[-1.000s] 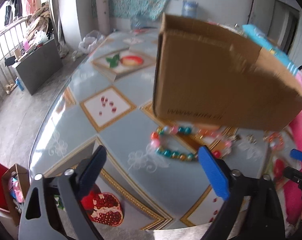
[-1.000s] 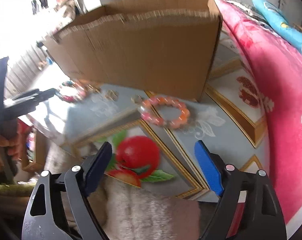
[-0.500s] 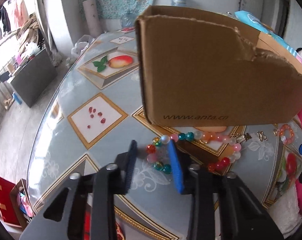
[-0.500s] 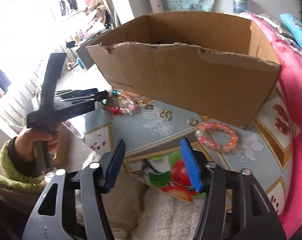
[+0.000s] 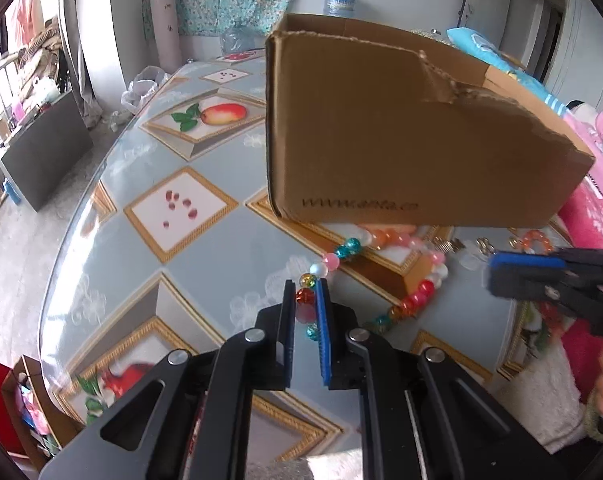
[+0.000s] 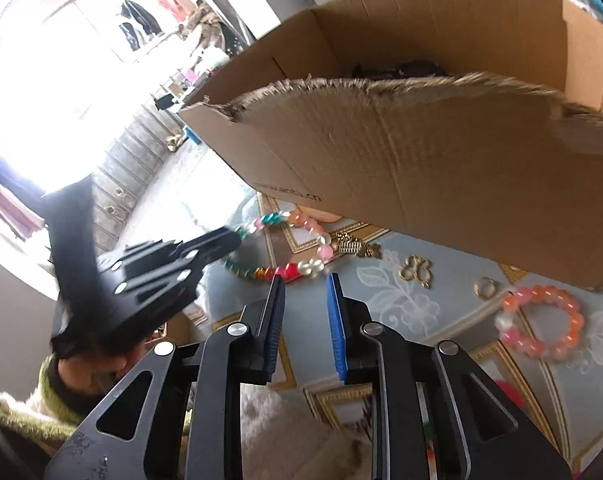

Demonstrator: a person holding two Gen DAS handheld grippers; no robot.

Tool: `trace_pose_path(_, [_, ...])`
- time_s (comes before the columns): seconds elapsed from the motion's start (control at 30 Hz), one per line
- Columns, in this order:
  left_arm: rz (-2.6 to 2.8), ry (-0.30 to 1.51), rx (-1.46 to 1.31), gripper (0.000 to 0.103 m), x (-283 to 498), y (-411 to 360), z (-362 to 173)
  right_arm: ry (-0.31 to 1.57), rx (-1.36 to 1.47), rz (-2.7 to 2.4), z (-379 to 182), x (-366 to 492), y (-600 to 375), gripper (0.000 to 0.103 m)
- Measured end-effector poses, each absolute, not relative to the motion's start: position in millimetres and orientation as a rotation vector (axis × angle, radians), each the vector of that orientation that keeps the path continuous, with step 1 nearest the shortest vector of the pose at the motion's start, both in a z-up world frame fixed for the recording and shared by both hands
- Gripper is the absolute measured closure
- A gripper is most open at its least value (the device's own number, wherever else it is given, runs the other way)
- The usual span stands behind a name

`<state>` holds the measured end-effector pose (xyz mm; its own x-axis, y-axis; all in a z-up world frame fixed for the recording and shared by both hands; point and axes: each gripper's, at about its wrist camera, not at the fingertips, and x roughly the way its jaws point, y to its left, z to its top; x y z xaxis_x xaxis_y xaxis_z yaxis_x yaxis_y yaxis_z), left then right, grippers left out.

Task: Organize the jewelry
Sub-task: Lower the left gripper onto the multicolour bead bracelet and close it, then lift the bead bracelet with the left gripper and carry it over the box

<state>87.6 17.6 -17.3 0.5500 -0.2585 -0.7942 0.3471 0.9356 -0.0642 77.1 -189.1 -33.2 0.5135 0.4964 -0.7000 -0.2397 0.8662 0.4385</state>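
Now the multicoloured bead necklace [image 5: 381, 276] lies looped on the table [image 5: 149, 264] at the cardboard box's [image 5: 381, 132] six o'clock. The left tool [image 5: 305, 300] is closing, narrow, pinching its red bead. The right tool [image 6: 303, 292] is closing too, nothing between its pads. At its three o'clock lies a pink-orange bracelet [image 6: 541, 326].
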Motion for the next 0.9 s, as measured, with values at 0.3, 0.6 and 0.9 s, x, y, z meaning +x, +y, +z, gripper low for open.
trace_pose_path(0.3, [-0.394,0.918,0.076,0.094,77.6,19.8,-19.7,0.977,0.277,0.381,-40.6,101.2,-174.3,0.084])
trace_pose_path(0.6, [-0.41,0.91,0.069,0.094,75.7,21.4,-20.9,0.977,0.194,0.344,-40.9,116.1,-144.5,0.083])
trace_pose_path(0.9, [-0.406,0.899,0.075,0.093,76.6,17.4,-21.2,1.015,0.205,0.327,-38.0,125.0,-127.0,0.083])
